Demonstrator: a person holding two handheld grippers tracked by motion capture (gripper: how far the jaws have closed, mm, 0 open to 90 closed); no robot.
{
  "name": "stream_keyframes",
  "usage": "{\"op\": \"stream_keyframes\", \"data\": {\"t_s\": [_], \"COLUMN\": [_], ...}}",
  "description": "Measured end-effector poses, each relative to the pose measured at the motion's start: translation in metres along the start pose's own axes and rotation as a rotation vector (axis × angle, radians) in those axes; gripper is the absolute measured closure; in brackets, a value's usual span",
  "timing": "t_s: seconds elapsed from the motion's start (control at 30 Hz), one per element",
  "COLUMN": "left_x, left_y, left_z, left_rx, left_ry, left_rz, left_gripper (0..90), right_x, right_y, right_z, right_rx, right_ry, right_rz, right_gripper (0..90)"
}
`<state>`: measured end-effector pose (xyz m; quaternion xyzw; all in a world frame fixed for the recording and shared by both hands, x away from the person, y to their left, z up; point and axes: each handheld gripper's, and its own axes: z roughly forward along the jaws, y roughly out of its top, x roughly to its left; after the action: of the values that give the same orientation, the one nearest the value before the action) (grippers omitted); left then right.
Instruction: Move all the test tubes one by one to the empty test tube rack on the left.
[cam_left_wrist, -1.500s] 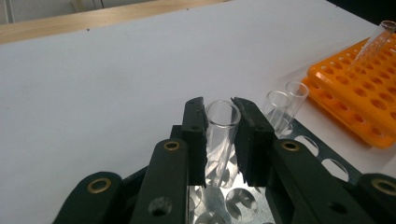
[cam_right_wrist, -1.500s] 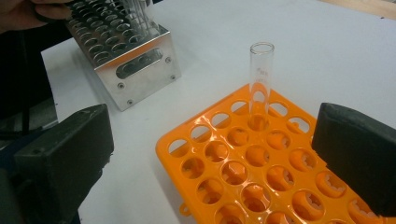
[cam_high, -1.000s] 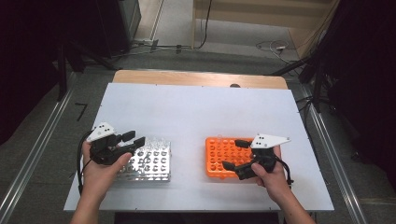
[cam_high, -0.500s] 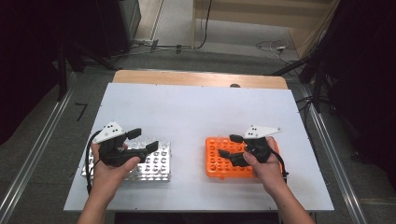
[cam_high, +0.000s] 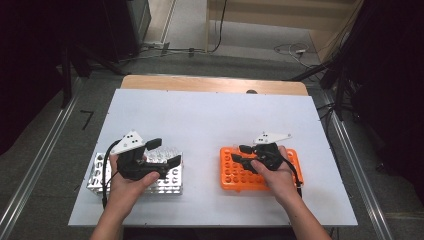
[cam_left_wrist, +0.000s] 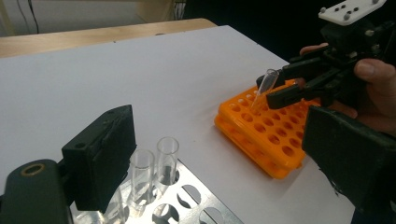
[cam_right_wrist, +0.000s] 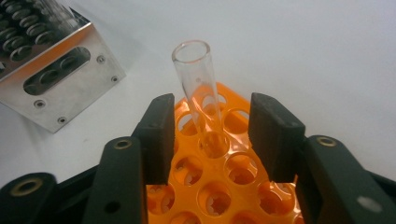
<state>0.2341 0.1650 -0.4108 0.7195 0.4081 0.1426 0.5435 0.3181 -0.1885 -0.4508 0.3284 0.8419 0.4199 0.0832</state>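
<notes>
Dark curtains and a grey floor with loose cables surround a white table (cam_high: 210, 120), whose far edge shows a strip of bare wood.

On the right half of the table lies an orange rack (cam_high: 235, 175), a flat plastic block with rows of round holes. A clear glass test tube (cam_right_wrist: 198, 93) stands in one of its holes near a corner, leaning a little, its open rim uppermost; it looks empty. In the left gripper view the same tube (cam_left_wrist: 264, 88) slants up from the rack's far corner between the right claw's jaws.

The right claw (cam_high: 242, 154) hovers over the orange rack, held in the person's right hand (cam_high: 275, 175). Its jaws have just been closing, with the tube between them; in the right gripper view a clear gap remains on both sides of the glass, so the pads are not pressing on it.

On the left half sits a shiny metal rack (cam_high: 100, 175) with round holes in its top and sides. Two more clear tubes (cam_left_wrist: 154, 170) stand upright in it, just beside the left claw's jaw. The left claw (cam_high: 165, 152) sits above this rack; its jaws have just been opening and stand wide, with nothing held between them.
</notes>
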Motion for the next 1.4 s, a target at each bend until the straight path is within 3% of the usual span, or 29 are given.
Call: {"op": "stream_keyframes", "data": {"t_s": [0.1, 0.27, 1.0, 1.27, 1.4], "left_x": [-0.002, -0.004, -0.017, -0.019, -0.021], "left_y": [0.000, -0.001, -0.001, -0.001, 0.000], "left_z": [0.003, 0.007, 0.014, 0.017, 0.017], "left_rx": [0.009, 0.021, 0.029, 0.036, 0.034], "left_ry": [-0.007, -0.013, -0.043, -0.041, -0.047], "left_rz": [0.005, 0.011, 0.030, 0.034, 0.039], "left_gripper": [9.9, 9.9, 10.0, 10.0, 10.0], "right_x": [0.000, 0.002, 0.017, 0.014, 0.013], "right_y": [0.000, 0.000, -0.003, -0.005, -0.006], "right_z": [0.003, 0.009, 0.017, 0.015, 0.011], "right_rx": [0.004, 0.017, 0.055, 0.040, 0.001], "right_ry": [-0.009, -0.040, -0.163, -0.128, -0.100], "right_rz": [0.026, 0.012, -0.082, -0.061, -0.042], "right_gripper": [56.8, 59.8, 68.8, 73.5, 73.6]}}
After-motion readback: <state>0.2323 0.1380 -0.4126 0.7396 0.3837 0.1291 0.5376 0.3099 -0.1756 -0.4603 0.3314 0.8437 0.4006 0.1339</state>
